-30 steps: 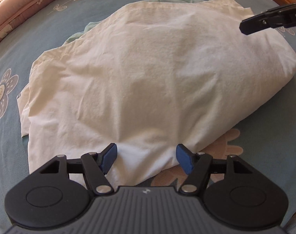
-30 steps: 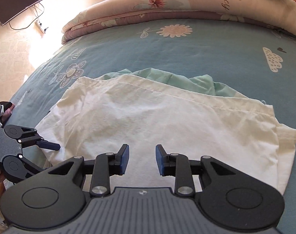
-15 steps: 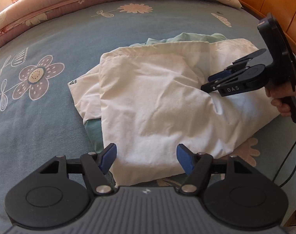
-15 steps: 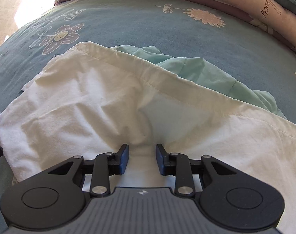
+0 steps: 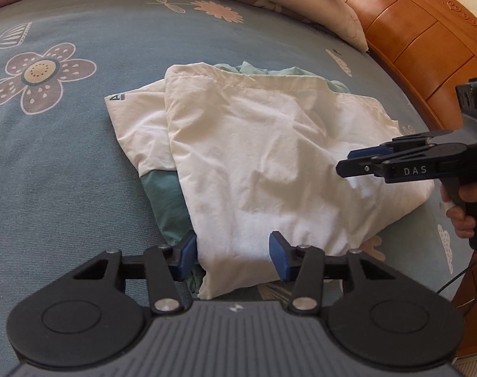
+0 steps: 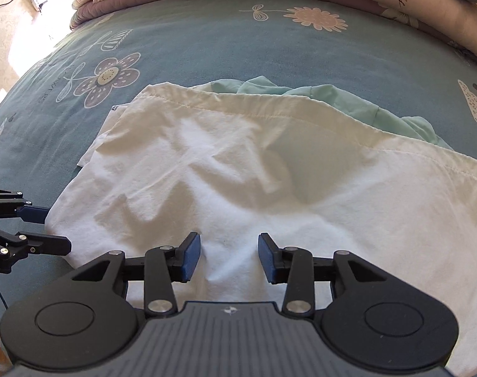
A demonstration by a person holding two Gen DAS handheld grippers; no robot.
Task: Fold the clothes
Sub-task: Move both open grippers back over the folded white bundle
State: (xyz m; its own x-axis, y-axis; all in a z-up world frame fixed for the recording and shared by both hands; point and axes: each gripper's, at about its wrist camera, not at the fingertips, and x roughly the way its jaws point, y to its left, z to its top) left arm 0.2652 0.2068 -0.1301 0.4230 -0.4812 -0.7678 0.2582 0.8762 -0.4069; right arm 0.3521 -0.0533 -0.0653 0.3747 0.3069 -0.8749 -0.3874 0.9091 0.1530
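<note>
**Folded white garment on bed, both grippers at its edges**

The white garment (image 5: 263, 163) lies folded at the centre of the blue floral bedspread (image 5: 65, 172). A mint-green garment (image 6: 348, 100) lies beneath it, mostly hidden; only strips show along the upper edge and at the lower left in the left wrist view.

Left gripper (image 5: 233, 256): jaws part-open and closing, straddling the white garment's near corner; pads not seen pressing the cloth.

Right gripper (image 6: 229, 259): jaws part-open and opening, over the white cloth, with a raised fold between them; no grip visible. A hand (image 5: 463, 201) holds its handle at the right edge, partly cut off.

A printed mark on the white fabric's left flap is cropped and unreadable.
</note>
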